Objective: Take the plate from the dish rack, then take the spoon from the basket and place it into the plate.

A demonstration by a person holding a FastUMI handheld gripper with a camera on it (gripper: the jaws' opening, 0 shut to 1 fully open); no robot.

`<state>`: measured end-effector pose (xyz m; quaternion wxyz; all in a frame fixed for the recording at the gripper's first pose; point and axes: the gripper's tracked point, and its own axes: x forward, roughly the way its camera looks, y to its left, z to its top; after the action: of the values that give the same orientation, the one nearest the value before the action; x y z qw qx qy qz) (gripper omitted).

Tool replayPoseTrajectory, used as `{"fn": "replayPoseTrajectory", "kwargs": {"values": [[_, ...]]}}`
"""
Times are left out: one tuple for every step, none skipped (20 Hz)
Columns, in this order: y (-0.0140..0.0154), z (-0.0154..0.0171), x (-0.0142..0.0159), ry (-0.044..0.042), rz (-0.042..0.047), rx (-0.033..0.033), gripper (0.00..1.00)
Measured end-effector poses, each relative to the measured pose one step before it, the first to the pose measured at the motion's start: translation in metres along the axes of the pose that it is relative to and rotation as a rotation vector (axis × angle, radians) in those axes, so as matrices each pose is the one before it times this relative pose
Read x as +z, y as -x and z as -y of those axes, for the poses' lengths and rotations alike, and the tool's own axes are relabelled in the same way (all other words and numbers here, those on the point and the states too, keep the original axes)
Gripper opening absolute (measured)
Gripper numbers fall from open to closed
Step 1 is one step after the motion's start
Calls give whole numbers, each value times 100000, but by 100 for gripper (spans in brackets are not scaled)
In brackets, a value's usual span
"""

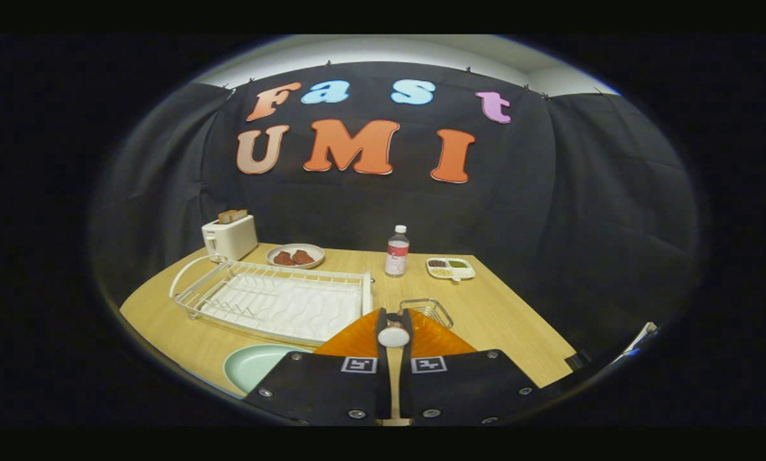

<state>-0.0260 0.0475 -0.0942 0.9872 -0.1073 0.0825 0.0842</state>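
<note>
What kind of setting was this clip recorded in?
Likely a mock kitchen counter in a cloth-walled booth: a wooden table carries a dish rack, a toaster and a bottle. The tool is shut on a spoon.

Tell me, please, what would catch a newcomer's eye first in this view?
Probably the spoon, gripped between the gripper fingers, its white end facing the camera. Just beyond them lies something orange, with a pale green plate to its left. Farther back, the white dish rack stands empty on the table.
</note>
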Motion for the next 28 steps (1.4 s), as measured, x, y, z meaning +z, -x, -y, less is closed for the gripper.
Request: {"fn": "replayPoseTrajectory", "kwargs": {"values": [[716, -880, 11, 299, 375, 1065, 5], [605, -742, -103, 302, 529, 516, 5], [555, -949, -173, 183, 113, 1092, 5], [506, -867, -240, -699, -342, 1240, 5], [408, -1059, -199, -1324, -455, 2084, 5], [422, -1020, -258, -1349, -438, 1765, 5], [356, -852, -276, -644, -600, 1695, 5], [73, -701, -331, -61, -365, 1498, 5], [227, -746, -310, -225, -320, 1554, 5], [71, -746, -511, -160, -701, 1818, 5], [-32, -677, -607, -43, -1060, 1449, 5], [-83, -599, -655, 279, -1011, 1274, 5], [-107, -478, -692, 398, -1225, 1007, 5], [-286, -489, -777, 147, -1375, 783, 5], [-395, -508, -889, -180, -1894, 1164, 5], [-309, -729, -764, -337, -1360, 1381, 5], [-501, -542, -648, 475, -1138, 1113, 5], [-602, -380, -636, 1614, -1176, 447, 5], [-336, -229, -526, 1998, -777, 358, 5], [-502, -217, -521, 1502, -944, 293, 5], [-273, -445, -508, 1094, -1084, 725, 6], [-352, -233, -359, 550, -1002, 567, 6], [-361, -193, -491, 232, -1357, 220, 6], [-235, -282, -321, -312, -1311, 704, 8], [-99, -285, -644, -986, -2146, 845, 10], [-97, -152, -167, -1200, -1562, 423, 12], [13, -167, -290, -930, -1050, 246, 13], [-145, 164, -154, -261, -1377, -339, 14]]}}
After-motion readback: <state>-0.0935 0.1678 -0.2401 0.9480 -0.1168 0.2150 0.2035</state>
